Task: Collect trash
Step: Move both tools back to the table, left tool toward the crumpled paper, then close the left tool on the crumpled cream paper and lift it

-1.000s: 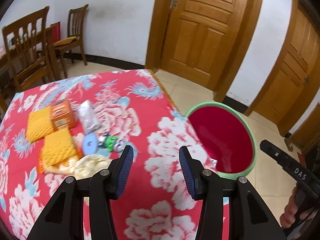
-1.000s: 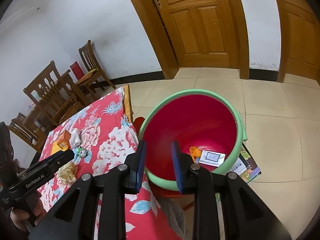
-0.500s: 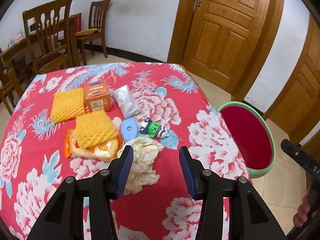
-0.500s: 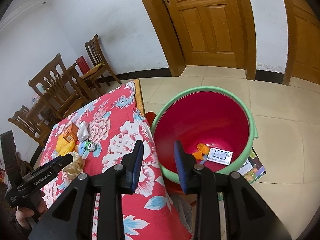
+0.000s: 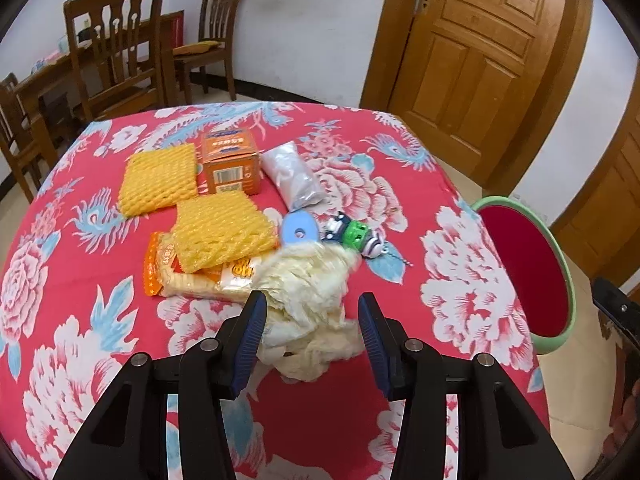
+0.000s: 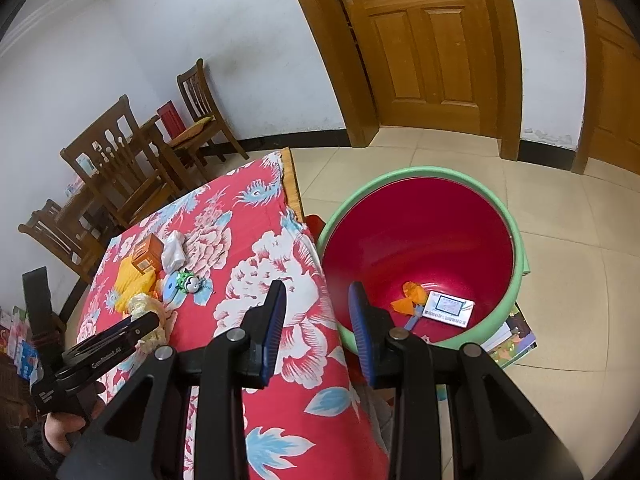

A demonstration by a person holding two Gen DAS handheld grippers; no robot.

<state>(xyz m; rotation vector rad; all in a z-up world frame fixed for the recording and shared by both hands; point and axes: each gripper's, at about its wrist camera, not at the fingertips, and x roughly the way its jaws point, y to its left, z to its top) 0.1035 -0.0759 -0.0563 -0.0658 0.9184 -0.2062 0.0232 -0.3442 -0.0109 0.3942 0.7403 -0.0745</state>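
- A table is covered with a red cloth [image 5: 120,320] printed with white peonies and blue feathers.
- The left gripper [image 5: 310,332] hangs over the near part of the table with its blue-padded jaws standing apart. A crumpled pale-yellow wrapper [image 5: 308,300] lies on the cloth between them; the pads do not press on it.
- Behind the wrapper lies the rest of the litter, close together: two yellow foam nets [image 5: 160,178], one resting on an orange snack packet [image 5: 176,276] with print too blurred to read.
- An orange carton [image 5: 230,164] stands beside the nets. It carries a blue label on top and a barcode on its front; the writing is not legible.
- Just right of the carton lies a silvery plastic bag [image 5: 292,176]. Nearer are a pale-blue disc [image 5: 300,230] and a small green-and-white toy [image 5: 356,236] with a bead chain.
- The right gripper [image 6: 316,322] is held over the table's edge, its jaws slightly apart with nothing between them.
- Beside the table, on the tiled floor, stands a red bin with a green rim [image 6: 516,264]. Inside lie an orange scrap [image 6: 410,298] and a white printed card [image 6: 450,308], its text too small to read.
- In the right wrist view, the left gripper's arm bears white lettering; it is too small to read surely.
- Wooden chairs [image 5: 116,48] and wooden doors [image 5: 476,60] stand behind.
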